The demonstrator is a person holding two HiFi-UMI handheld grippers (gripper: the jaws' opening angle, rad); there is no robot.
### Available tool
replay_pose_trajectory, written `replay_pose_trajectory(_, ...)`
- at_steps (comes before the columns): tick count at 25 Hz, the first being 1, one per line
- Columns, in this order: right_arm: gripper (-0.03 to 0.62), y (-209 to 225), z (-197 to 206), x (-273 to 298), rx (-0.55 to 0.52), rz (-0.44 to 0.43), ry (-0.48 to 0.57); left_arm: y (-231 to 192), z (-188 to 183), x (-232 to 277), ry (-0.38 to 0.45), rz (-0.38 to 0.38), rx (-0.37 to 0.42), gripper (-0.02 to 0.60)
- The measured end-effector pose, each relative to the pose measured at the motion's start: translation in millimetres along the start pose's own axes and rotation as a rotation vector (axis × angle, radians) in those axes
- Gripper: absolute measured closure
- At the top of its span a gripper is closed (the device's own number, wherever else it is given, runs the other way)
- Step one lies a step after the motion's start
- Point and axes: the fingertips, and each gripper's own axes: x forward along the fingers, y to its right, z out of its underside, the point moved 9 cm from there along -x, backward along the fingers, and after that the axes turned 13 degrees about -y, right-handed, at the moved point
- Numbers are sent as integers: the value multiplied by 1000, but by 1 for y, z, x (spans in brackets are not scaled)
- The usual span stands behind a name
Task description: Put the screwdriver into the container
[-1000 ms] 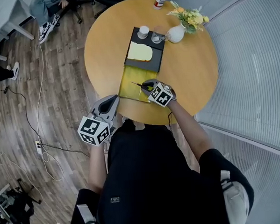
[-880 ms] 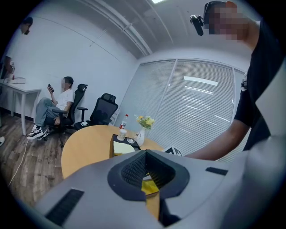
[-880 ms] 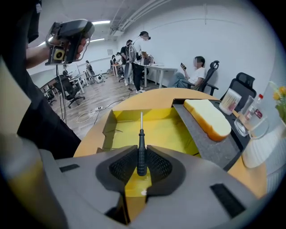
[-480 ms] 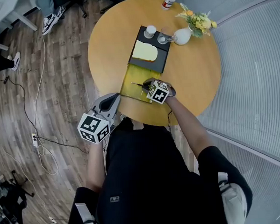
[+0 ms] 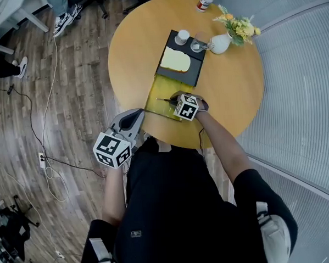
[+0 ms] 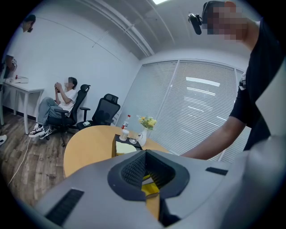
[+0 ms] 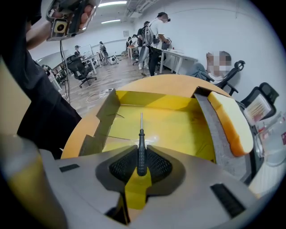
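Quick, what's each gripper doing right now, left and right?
Left gripper: jaws slightly apart, nothing between them.
Right gripper: closed on the screwdriver, its tip pointing into the yellow container.

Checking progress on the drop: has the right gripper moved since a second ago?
Yes: the right gripper sank toward the yellow container, its marker cube shrinking against the rim.

Two hand-held grippers [image 5: 137,115] [image 5: 174,101], one screwdriver [image 7: 141,145], one yellow container [image 7: 178,120] — plus one vase [image 5: 220,43], one bottle [image 5: 204,2].

The table [image 5: 133,58] is seen steeply from overhead and, nearer and lower, in both gripper views.
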Motion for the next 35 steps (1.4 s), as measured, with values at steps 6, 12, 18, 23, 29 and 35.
replay_pose_trajectory(6, 537, 0, -5, 6, -20, -1, -49, 0, 3, 1, -6, -2, -2, 578)
replay_pose_trajectory(12, 536, -5, -7, 14, -53, 37, -110, 3, 2, 4, -12, 2, 13, 578)
replay_pose_trajectory(18, 533, -4, -8, 13, -12, 32, -106, 8, 1, 3, -8, 9, 18, 578)
replay_pose_trajectory(23, 490, -4, -4, 12, 25, 73, -78, 11, 0, -1, 4, 17, 13, 578)
replay_pose_trajectory(29, 382, -9, 12, -5, 77, 137, 31, 14, -5, -4, 7, 29, 30, 578)
replay_pose_trajectory(35, 384, -27, 37, -34, 230, 219, 170, 17, -9, 2, 0, 62, 50, 578)
